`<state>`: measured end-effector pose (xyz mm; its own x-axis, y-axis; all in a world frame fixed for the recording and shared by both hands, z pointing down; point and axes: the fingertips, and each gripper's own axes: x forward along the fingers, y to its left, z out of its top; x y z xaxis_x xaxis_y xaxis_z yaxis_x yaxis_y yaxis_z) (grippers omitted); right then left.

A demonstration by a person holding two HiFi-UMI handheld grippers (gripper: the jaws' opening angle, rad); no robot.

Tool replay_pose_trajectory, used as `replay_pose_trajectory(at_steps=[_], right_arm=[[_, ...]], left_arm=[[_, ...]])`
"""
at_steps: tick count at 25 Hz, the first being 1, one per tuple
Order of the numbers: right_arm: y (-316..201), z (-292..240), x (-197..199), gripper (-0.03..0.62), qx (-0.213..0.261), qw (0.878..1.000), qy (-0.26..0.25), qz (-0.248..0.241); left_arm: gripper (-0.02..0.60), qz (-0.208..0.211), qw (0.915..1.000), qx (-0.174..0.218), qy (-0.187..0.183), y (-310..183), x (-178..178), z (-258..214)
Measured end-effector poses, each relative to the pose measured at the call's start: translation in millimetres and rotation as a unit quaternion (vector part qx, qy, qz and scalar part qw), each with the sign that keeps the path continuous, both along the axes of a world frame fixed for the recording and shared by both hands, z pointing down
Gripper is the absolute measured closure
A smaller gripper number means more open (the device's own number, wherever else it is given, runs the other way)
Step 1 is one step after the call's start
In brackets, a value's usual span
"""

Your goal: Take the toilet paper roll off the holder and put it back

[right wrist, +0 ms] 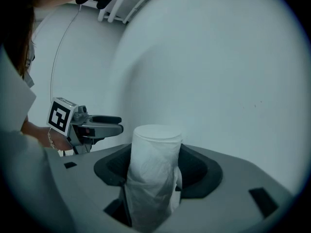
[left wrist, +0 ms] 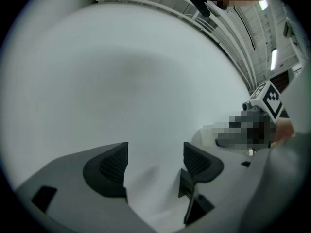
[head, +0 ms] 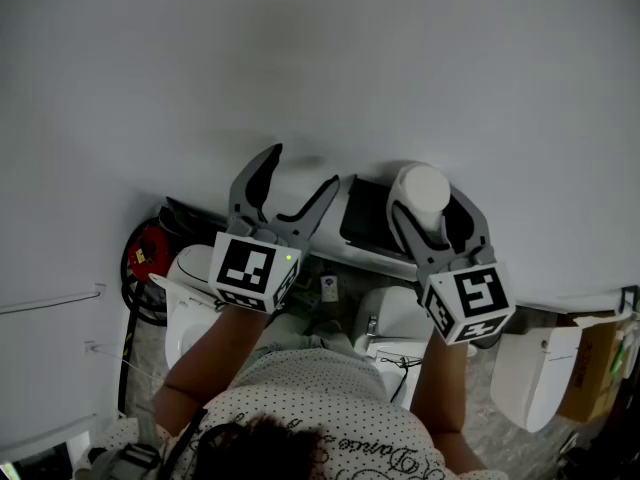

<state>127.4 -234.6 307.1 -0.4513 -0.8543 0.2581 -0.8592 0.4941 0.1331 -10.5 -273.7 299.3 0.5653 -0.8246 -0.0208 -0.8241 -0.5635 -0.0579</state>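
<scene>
Your right tool [head: 432, 206], tipped slightly down, pinches the toilet paper roll [head: 420, 188] before the white wall [head: 300, 58]. Your left tool [head: 303, 171] hovers level beside it, spread and empty, a dark panel [head: 365, 213] between them.

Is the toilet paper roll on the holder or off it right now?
Off: the toilet paper roll sits clamped between the right gripper's fingers.

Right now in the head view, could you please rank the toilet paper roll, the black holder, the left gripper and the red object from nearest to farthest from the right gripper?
1. Toilet paper roll: between the right gripper's fingers.
2. Black holder: just left of it.
3. Left gripper: further left, open.
4. Red object: far left, lower down.
</scene>
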Motion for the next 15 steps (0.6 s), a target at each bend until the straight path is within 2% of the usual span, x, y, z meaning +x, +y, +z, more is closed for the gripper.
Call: replay_pose_trajectory(at_steps=[15], right_arm=[[-1.2,11.3,-2.7,0.31,-0.013,1.0,0.014,0.003]], left_arm=[[0.241,0.001,1.0,0.0,0.0,1.4,-0.2,0.7]])
